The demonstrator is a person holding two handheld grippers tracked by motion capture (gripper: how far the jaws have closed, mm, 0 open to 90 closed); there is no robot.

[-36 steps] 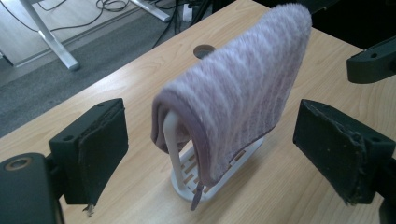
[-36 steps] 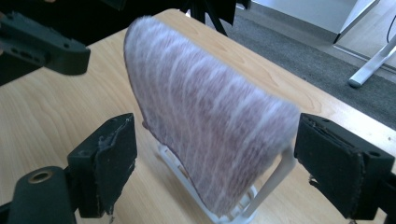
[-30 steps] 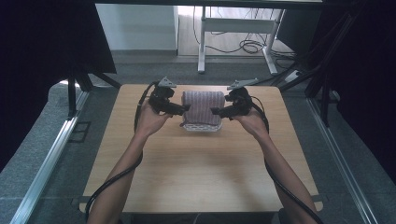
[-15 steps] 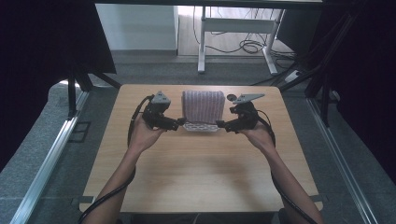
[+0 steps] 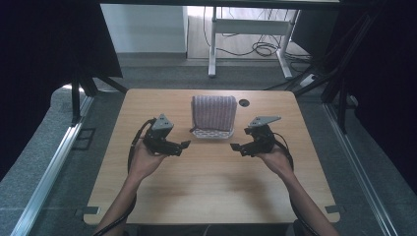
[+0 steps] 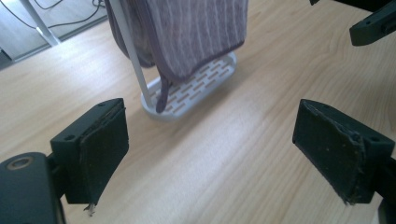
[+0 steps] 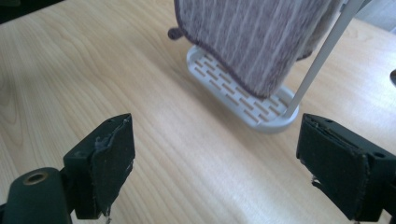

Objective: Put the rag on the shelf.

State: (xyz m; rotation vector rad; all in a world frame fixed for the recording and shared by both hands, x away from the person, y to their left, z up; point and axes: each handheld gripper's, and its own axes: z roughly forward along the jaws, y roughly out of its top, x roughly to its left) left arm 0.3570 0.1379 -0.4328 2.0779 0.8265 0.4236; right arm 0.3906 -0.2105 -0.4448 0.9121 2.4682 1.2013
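Where the pale wood-grain bench (image 5: 211, 187) is bare, both tools hover, jaws wide, nothing held: left tool (image 5: 183, 145), right tool (image 5: 236, 147). Pads (image 6: 100, 154) flat, black, frayed at edges. Between them, toward the far edge, a ribbed purple striped cloth (image 5: 213, 112) drapes over a thin white rack (image 7: 322, 51) rising from a slotted oval white base (image 6: 191, 91).

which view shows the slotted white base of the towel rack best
The right gripper view: the white base lies nearly unobstructed, slots sharp, one upright rod rising from its end. The left gripper view shows the base partly behind the hanging striped towel. In the high view the base is a small sliver below the towel.
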